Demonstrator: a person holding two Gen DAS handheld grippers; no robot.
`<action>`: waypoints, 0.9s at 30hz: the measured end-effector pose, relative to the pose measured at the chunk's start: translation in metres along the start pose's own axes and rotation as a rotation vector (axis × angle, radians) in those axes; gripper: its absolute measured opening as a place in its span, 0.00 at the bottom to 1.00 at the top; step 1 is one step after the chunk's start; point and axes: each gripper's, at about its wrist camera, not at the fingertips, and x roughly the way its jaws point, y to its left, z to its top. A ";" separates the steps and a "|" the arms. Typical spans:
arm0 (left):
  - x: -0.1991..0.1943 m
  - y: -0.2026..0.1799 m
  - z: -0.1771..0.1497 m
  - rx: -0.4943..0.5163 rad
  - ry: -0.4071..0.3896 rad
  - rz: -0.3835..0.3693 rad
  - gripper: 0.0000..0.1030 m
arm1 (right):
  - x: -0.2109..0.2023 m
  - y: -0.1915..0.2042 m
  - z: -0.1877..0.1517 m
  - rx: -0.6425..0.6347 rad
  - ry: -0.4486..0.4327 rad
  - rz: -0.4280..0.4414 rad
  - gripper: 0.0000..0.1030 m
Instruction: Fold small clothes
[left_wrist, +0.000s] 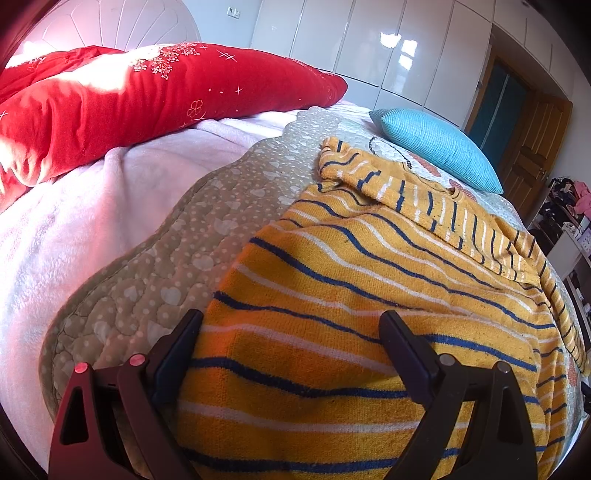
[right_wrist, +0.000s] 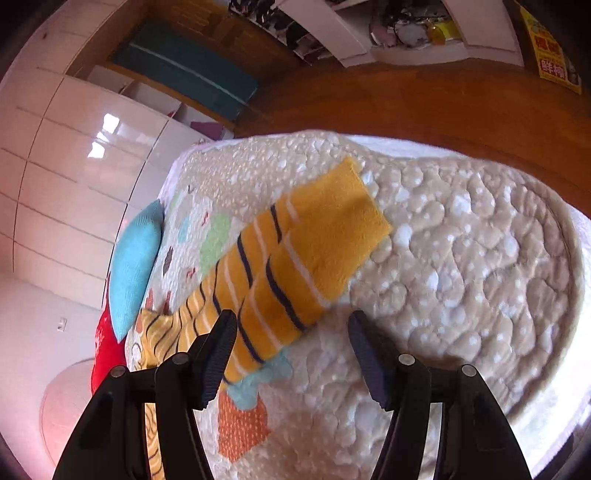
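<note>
A small yellow knit sweater with blue and white stripes lies flat on the quilted bedspread. One sleeve is folded over its upper part. My left gripper is open, just above the sweater's near hem, with the cloth showing between its fingers. In the right wrist view a striped sleeve with a plain yellow cuff stretches out across the bedspread. My right gripper is open and empty, hovering just above the near part of that sleeve.
A red pillow and a pink blanket lie to the left. A blue cushion sits beyond the sweater; it also shows in the right wrist view. White wardrobes, a wooden door and cluttered shelves stand around the bed.
</note>
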 end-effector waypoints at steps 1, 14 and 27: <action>-0.001 0.001 0.000 -0.002 -0.002 -0.003 0.91 | 0.004 0.001 0.004 0.009 -0.018 0.012 0.65; -0.008 0.001 0.004 0.005 0.015 -0.047 0.91 | -0.062 0.091 0.074 -0.159 -0.268 -0.201 0.02; -0.024 0.008 0.006 -0.049 0.003 -0.150 0.91 | -0.007 0.124 0.021 -0.238 -0.055 -0.130 0.62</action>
